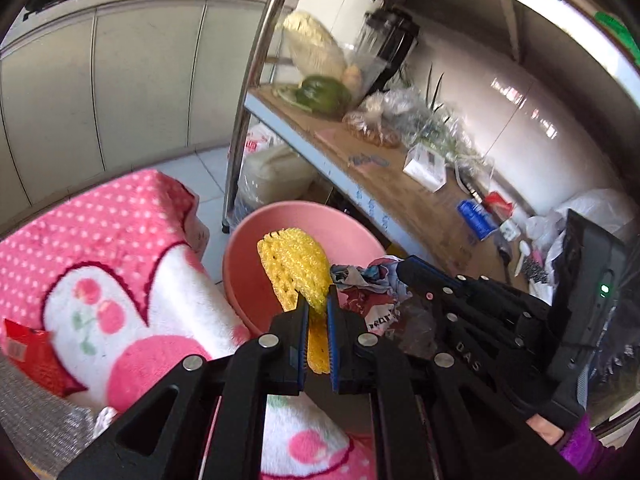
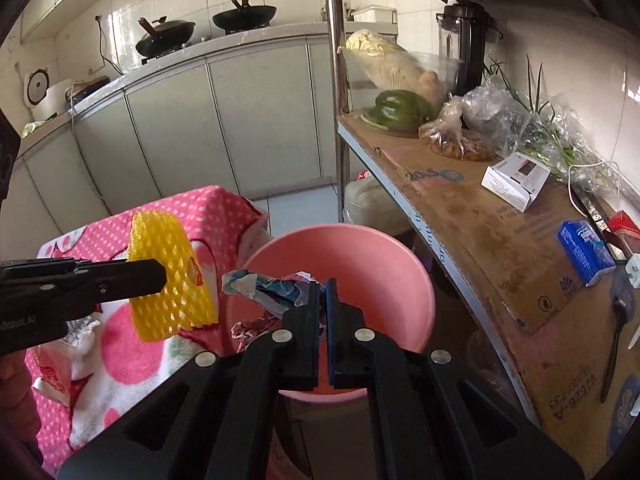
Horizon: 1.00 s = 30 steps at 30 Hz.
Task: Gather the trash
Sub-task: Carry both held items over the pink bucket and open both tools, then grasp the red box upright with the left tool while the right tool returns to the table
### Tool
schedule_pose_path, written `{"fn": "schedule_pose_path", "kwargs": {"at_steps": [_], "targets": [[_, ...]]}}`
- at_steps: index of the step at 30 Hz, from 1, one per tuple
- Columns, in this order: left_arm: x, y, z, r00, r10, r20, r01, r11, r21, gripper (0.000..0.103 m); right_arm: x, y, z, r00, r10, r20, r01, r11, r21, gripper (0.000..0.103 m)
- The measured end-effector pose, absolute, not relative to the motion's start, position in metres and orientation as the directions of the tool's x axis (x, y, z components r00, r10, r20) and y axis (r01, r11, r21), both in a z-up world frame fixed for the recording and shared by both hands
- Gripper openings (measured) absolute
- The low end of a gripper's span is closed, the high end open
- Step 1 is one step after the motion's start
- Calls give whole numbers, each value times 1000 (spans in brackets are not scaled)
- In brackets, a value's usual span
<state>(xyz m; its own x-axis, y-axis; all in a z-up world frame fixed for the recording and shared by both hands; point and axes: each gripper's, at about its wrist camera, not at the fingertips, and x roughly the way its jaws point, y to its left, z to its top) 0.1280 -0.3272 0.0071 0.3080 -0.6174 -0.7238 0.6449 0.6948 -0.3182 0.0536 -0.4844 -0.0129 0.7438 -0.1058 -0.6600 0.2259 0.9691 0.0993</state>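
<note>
Nearest to us, our left gripper (image 1: pixel 318 312) is clamped on a yellow foam fruit net (image 1: pixel 294 266), which hangs above the edge of the pink towel (image 1: pixel 120 248), just beside the pink basin (image 2: pixel 360 256). Our right gripper (image 2: pixel 323 304) pinches a crumpled wad of printed wrappers (image 2: pixel 276 288) (too scrunched to read) over the basin's rim. Beyond, a metal rack shelf (image 2: pixel 480 232) lined with cardboard carries a green pepper (image 2: pixel 400 110), a cabbage (image 2: pixel 384 60) and a blue carton (image 2: pixel 584 252). Farthest off, two woks (image 2: pixel 166 36) sit on the counter.
</note>
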Motion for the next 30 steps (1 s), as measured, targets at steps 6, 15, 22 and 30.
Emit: {"fn": "schedule_pose_path", "kwargs": {"at_steps": [6, 15, 22, 30], "targets": [[147, -346, -31, 246, -579, -777, 611, 715, -339, 8, 63, -492, -38, 698, -135, -703, 254, 965, 67, 3], [159, -354, -48, 197, -572, -796, 566, 730, -384, 23, 65, -505, -51, 670, -122, -732, 302, 946, 119, 27], [153, -351, -38, 207, -591, -780, 566, 723, -397, 23, 57, -506, -41, 692, -129, -711, 312, 941, 132, 34], [132, -323, -4, 291, -608, -739, 582, 725, -368, 23, 45, -486, -24, 725, -88, -683, 260, 954, 153, 34]]}}
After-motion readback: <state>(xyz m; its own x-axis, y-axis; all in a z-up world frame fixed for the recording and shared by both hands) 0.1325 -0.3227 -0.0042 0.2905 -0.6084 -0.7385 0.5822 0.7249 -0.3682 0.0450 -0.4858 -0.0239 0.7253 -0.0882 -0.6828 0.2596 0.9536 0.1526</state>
